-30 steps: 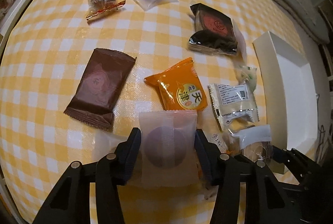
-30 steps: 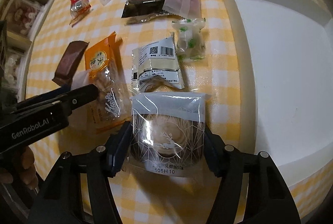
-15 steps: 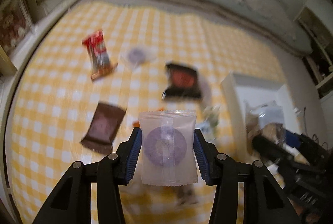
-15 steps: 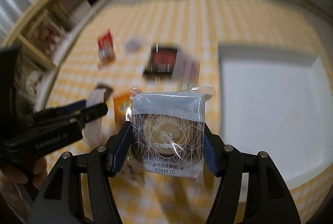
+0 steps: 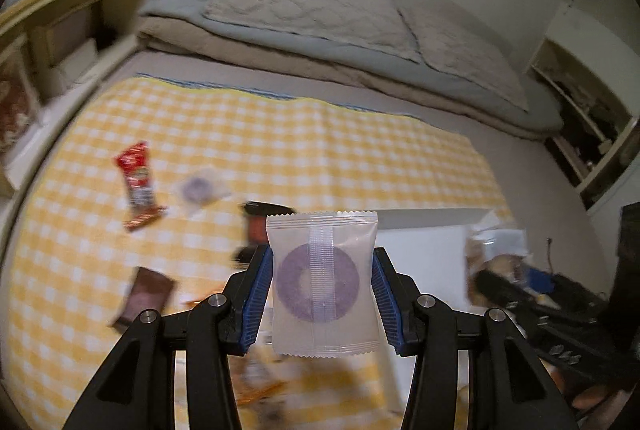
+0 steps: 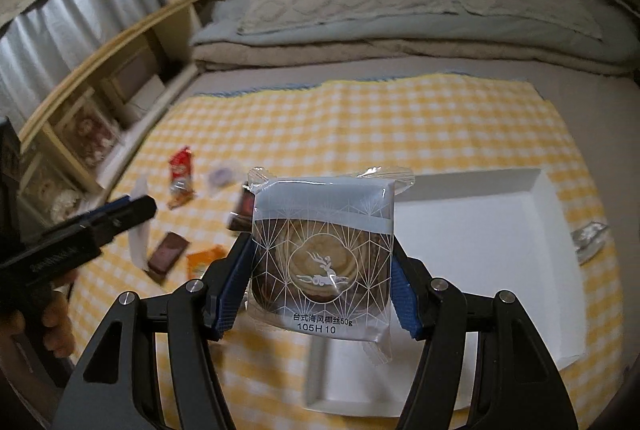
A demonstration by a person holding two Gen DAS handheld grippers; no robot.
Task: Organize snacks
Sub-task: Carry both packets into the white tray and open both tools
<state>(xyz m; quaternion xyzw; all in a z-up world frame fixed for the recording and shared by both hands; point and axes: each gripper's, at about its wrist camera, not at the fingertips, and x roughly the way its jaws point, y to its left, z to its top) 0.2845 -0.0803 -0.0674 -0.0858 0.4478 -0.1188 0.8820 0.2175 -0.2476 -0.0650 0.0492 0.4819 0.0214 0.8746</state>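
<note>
Left gripper (image 5: 323, 284) clamped on a frosted packet with a purple disc (image 5: 322, 278), held clear above the checked cloth (image 5: 320, 150). Right gripper (image 6: 322, 276) clamped on a silver-patterned pastry packet (image 6: 323, 258), hanging at the near left corner of the white box (image 6: 480, 230).

Step looks like carry-to-box. Next: bring both packets over the box, lower, let go.

Left of the box, loose on the cloth: red packet (image 6: 182, 176), brown packet (image 6: 168, 250), orange packet (image 6: 204, 258), dark packet partly hidden. Box interior looks bare; nothing blocks it, only the two grippers sit close together.
</note>
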